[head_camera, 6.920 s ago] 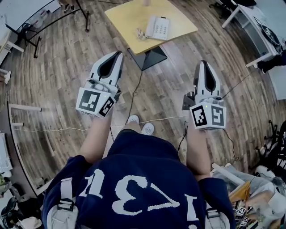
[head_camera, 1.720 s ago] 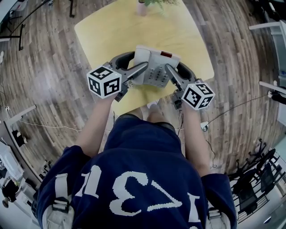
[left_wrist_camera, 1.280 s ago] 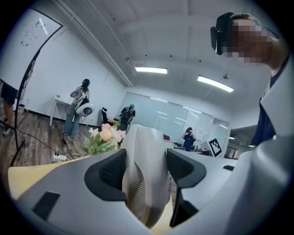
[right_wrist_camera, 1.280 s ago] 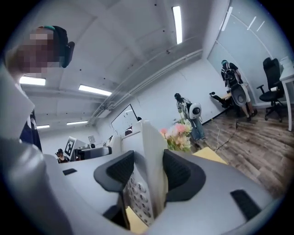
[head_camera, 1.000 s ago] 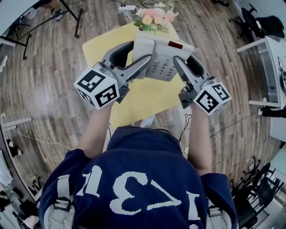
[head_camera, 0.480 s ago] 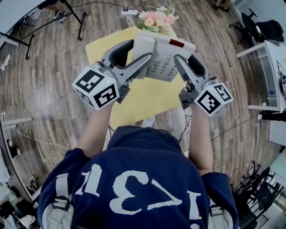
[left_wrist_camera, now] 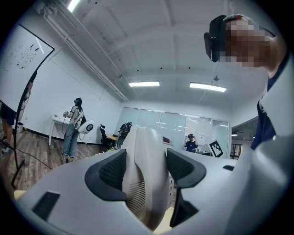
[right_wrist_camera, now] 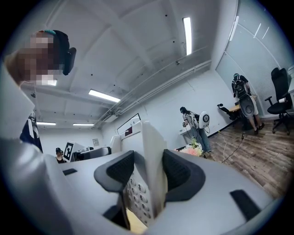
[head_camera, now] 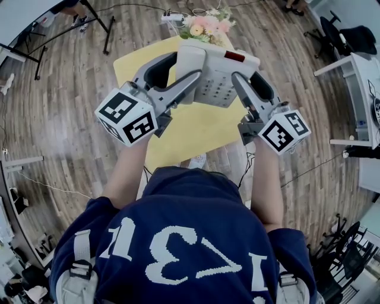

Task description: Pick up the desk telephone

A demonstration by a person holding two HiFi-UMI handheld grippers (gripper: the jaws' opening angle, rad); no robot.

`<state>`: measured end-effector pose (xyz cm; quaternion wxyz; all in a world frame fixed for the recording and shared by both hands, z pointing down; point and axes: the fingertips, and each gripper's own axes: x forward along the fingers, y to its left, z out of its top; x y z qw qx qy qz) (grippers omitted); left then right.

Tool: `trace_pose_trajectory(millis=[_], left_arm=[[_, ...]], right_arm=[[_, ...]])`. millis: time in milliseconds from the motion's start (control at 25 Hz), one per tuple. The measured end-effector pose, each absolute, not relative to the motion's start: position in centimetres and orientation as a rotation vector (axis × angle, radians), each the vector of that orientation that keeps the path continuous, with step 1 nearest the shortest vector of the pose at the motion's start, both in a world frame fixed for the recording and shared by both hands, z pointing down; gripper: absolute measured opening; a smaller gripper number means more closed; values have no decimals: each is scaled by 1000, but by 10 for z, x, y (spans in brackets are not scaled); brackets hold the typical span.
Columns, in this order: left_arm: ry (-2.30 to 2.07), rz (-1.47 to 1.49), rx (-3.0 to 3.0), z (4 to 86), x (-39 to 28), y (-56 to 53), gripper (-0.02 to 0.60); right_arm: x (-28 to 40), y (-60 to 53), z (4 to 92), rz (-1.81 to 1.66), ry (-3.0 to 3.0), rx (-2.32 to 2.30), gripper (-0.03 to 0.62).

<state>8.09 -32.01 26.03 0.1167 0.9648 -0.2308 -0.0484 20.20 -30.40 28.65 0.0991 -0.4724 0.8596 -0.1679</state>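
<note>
The white desk telephone (head_camera: 215,72) hangs in the air above the yellow table (head_camera: 196,127), keypad facing up and level. My left gripper (head_camera: 187,66) is shut on its left side, where the handset lies. In the left gripper view the dark pads (left_wrist_camera: 108,171) press both faces of the telephone (left_wrist_camera: 143,183). My right gripper (head_camera: 244,69) is shut on the right edge. The keypad of the telephone (right_wrist_camera: 138,193) shows between the pads (right_wrist_camera: 178,173) in the right gripper view. Both grippers point level, away from me.
A bunch of pink and yellow flowers (head_camera: 205,25) stands at the table's far edge, just beyond the phone. A white desk (head_camera: 355,64) and an office chair (head_camera: 349,37) stand at the right. A black stand (head_camera: 95,18) is at the far left. Other people (left_wrist_camera: 73,126) stand in the room.
Both grippers closed on the telephone's two sides and lifted it off the yellow table. Over the last second it has risen only slightly and the grip looks the same.
</note>
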Motion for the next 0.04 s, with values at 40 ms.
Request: trace_pose_trajectory(millis=[40], left_arm=[[-675, -141, 2826, 259, 82, -321, 282]], right_arm=[[203, -304, 285, -494, 2542, -1398, 216]])
